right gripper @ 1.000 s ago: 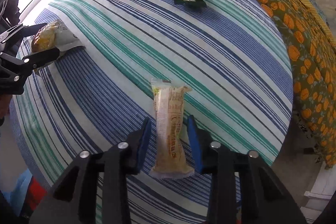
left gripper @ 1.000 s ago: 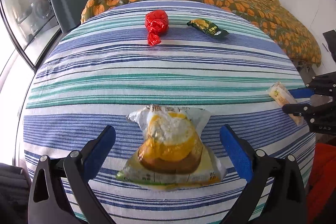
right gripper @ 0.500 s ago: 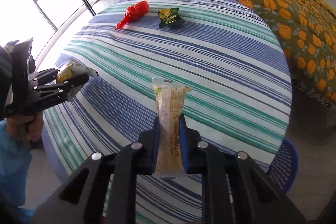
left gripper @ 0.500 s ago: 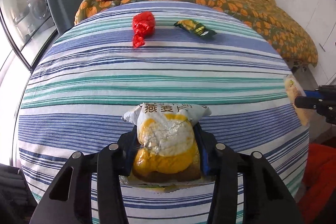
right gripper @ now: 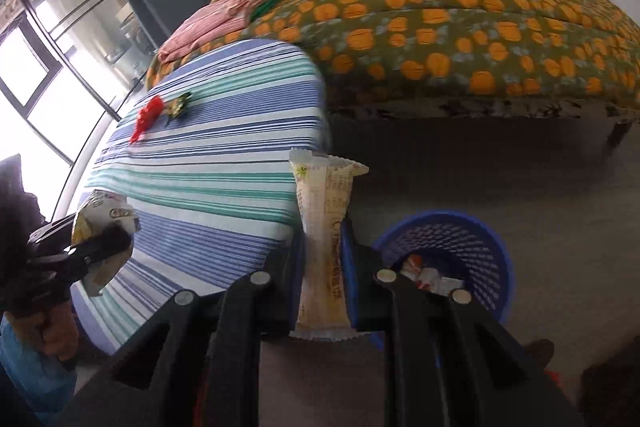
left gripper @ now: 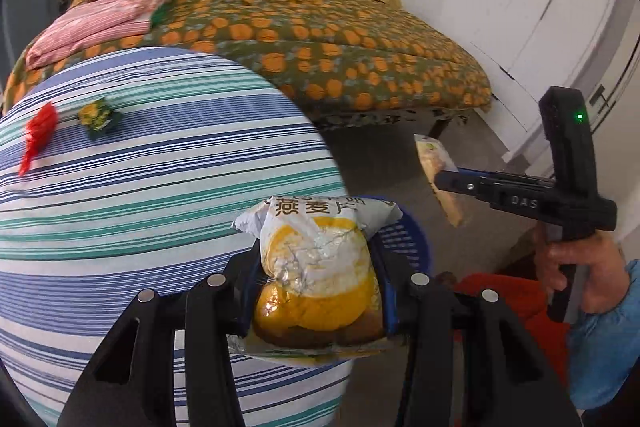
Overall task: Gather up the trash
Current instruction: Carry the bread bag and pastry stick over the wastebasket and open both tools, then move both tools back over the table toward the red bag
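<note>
Both tools are carrying trash off the striped table: left gripper is clamping the yellow oat bag, right gripper the long pale wrapper; each should be centring over the blue basket before releasing.

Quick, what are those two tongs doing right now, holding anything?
Left tongs: closed on the yellow snack bag.
Right tongs: closed on the long cream wrapper.
</note>
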Demonstrator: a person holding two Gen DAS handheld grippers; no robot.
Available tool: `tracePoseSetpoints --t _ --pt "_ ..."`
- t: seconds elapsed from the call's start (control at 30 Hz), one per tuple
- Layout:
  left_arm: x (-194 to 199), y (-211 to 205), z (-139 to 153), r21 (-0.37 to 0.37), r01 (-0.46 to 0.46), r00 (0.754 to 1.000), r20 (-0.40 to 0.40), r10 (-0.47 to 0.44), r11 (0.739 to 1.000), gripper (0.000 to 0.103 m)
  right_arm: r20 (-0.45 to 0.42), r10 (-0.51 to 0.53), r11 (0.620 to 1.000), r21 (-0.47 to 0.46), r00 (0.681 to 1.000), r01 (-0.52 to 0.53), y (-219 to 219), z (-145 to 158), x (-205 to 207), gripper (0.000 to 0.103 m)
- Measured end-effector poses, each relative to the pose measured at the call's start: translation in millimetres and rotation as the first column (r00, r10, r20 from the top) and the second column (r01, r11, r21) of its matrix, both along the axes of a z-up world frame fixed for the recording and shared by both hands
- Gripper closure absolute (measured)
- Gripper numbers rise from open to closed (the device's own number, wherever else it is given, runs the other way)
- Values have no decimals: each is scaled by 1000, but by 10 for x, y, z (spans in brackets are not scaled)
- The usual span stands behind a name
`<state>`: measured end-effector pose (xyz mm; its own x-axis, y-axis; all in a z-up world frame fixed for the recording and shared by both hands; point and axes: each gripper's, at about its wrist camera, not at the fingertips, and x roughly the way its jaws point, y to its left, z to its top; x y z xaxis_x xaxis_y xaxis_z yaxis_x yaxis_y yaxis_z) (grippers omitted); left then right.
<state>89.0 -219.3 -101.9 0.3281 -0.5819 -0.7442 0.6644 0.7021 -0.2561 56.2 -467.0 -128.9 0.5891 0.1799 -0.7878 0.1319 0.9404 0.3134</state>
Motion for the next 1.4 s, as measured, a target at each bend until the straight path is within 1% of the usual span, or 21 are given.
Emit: tracePoseSetpoints --t 0.1,0.2,0.3,0.4,0.47,0.5,0.53,0.6,0.63,0.67,0.73,0.87,0.9,0.97,1.07,1.1,1.2,1.27,1.4 --pt "-127 -575 -123 18 50 999 -6 -50 999 57 -15 -69 998 -13 997 69 -359 -158 -109 86" --pt "-181 -1083 -344 34 72 997 -36 -71 997 57 -32 -126 992 -5 992 126 -655 -373 -197 86" --pt "-168 -1393 -586 53 89 995 -58 -86 995 57 -55 -171 985 24 984 172 -905 -601 -240 86" --pt "-107 -1619 -854 74 99 993 -78 -93 992 56 -70 -199 977 66 978 203 -1104 -834 -265 86" --pt "-60 -1779 -1031 82 111 991 -88 -104 990 53 -85 -204 971 112 975 213 -1235 -1017 -238 82" --pt "-21 -1863 -1120 92 112 991 -91 -103 989 46 -91 -209 966 133 974 220 -1292 -1092 -229 61" --pt "13 -1910 -1187 97 111 990 -96 -102 989 36 -97 -222 961 146 970 235 -1342 -1156 -240 44" --pt "60 -1966 -1247 99 92 992 -95 -83 991 28 -106 -252 953 144 962 265 -1424 -1244 -253 44" --pt "65 -1968 -1235 95 81 993 -92 -73 992 23 -107 -265 952 131 958 278 -1455 -1254 -271 44" --pt "62 -1956 -1197 84 76 994 -87 -68 994 21 -101 -278 949 122 955 289 -1473 -1252 -295 44" --pt "17 -1867 -1056 45 71 996 -53 -68 996 11 -82 -309 941 116 947 317 -1510 -1219 -352 42" --pt "-137 -1520 -713 8 81 995 51 -82 997 7 -51 -354 934 35 934 356 -1438 -1139 -436 31" --pt "-162 -1405 -619 3 82 993 81 -82 997 5 -44 -362 932 13 931 362 -1391 -1113 -437 24" --pt "-216 -1140 -478 0 69 989 129 -69 998 5 -12 -365 931 -25 931 365 -1276 -1054 -455 22" --pt "-201 -649 -351 9 13 986 166 -14 1000 5 44 -323 939 -111 945 326 -938 -922 -429 18" --pt "-173 -448 -336 16 -13 986 167 10 1000 5 59 -307 941 -133 950 312 -826 -883 -423 15" --pt "-18 127 -358 45 -106 983 154 98 993 5 102 -227 954 -178 968 242 -343 -742 -365 15" --pt "88 508 -401 76 -178 974 153 165 981 5 119 -169 966 -177 978 189 -11 -660 -325 15" --pt "305 1220 -492 152 -302 946 172 275 941 5 111 -28 981 -185 993 48 736 -484 -44 15"
